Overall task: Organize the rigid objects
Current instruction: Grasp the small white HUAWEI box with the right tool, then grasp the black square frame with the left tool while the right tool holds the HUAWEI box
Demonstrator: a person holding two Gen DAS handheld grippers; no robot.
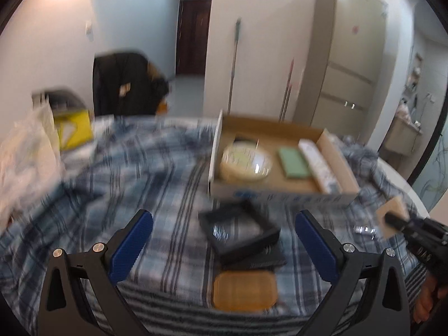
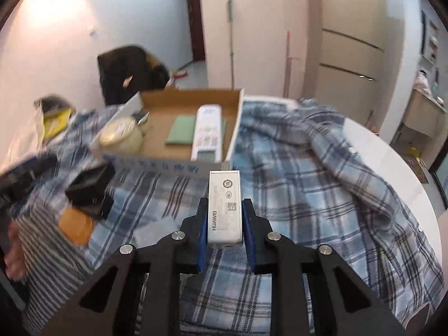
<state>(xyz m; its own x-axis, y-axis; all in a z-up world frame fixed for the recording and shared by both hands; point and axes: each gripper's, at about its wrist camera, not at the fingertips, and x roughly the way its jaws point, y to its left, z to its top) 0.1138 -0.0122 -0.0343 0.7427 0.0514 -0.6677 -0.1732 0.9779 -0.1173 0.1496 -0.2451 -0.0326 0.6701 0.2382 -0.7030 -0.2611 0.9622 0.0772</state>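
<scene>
My right gripper (image 2: 224, 203) is shut on a white Huawei USB modem (image 2: 225, 196), held lengthwise above the plaid cloth, just short of the cardboard box (image 2: 168, 165). In that box lie a round cream tin (image 2: 120, 137), a green pad (image 2: 180, 130) and a white remote (image 2: 207, 131). My left gripper (image 1: 224, 218) is open above a black square frame box (image 1: 240, 229). An orange ribbed dish (image 1: 243, 289) lies nearer to me. The cardboard box (image 1: 280, 193) stands just beyond. The right gripper (image 1: 392, 219) shows at the right edge.
A blue plaid cloth (image 2: 308, 168) lies rumpled over the round white table (image 2: 392, 162). A plastic bag (image 1: 25, 162) and a yellow box (image 1: 74, 130) sit at far left. Beyond the table stand a dark chair (image 1: 123, 84), mops and a fridge (image 1: 347, 56).
</scene>
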